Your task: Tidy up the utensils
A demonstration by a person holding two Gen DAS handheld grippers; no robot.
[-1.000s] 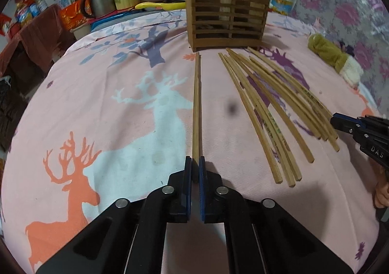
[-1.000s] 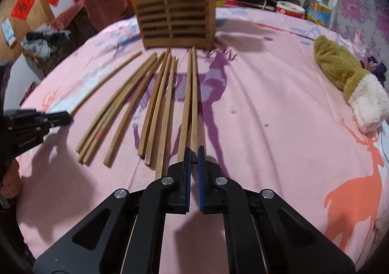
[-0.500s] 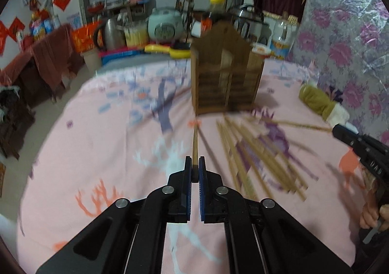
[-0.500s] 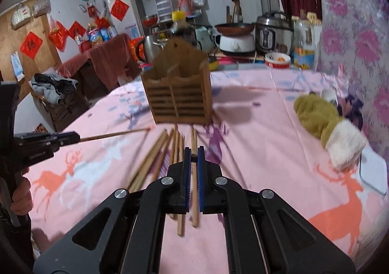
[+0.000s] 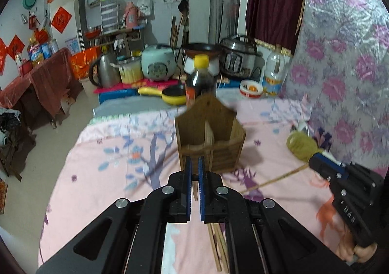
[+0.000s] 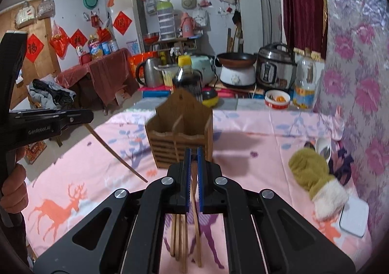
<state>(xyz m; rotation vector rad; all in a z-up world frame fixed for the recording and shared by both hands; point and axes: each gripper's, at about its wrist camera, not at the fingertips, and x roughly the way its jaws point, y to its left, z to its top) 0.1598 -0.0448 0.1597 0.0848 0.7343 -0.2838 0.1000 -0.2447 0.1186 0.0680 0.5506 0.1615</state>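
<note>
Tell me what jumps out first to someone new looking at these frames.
Two grippers in the air, each shut on a single chopstick: the left gripper at the left edge of the right wrist view, the right gripper low at the right of the left wrist view. Ahead, mid-table, stands the slatted wooden holder, with loose chopsticks on the pink deer-print cloth.

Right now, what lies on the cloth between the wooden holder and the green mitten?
Nothing: in the right wrist view, only bare pink tablecloth separates the wooden holder from the green mitten.
</note>
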